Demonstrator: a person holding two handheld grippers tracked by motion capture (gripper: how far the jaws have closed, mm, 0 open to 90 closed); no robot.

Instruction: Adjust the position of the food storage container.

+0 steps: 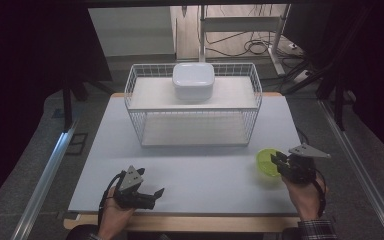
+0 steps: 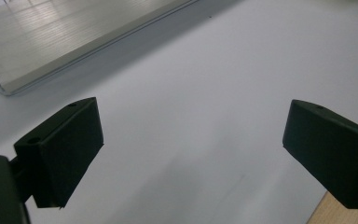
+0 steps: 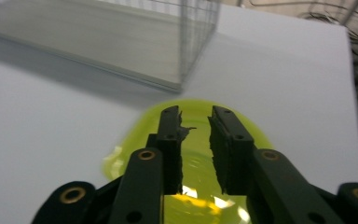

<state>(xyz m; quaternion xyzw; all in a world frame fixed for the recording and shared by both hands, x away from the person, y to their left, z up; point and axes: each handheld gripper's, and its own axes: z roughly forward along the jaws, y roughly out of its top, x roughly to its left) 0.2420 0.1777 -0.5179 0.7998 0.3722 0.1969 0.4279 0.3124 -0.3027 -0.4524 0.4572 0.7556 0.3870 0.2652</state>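
we see the right gripper (image 1: pixel 281 161) near the right edge of the tabletop (image 1: pixel 195 172), toward its front, held in a hand (image 1: pixel 305 192) that comes in from the front edge. a yellow-green bowl (image 1: pixel 267 161) sits on the tabletop there, and the gripper's jaws reach over the bowl's right rim. in the right gripper view the right gripper (image 3: pixel 196 135) has its jaws set narrow, a slim gap left between them, with the yellow-green bowl (image 3: pixel 135 135) spread beneath and around both jaws. we cannot tell whether the jaws pinch the rim or merely hover above the bowl.

the left gripper (image 1: pixel 158 192) lies low near the front edge of the tabletop, left of centre, in the other hand (image 1: pixel 112 215), pointing toward the right edge. in the left gripper view the left gripper (image 2: pixel 193 149) is spread wide, with bare tabletop (image 2: pixel 205 84) between the jaws and nothing held.

a white wire basket (image 1: pixel 135 85) stands at the back middle of the tabletop, well apart from both grippers. a white lidded container (image 1: pixel 193 80) rests on its upper shelf, toward the back.
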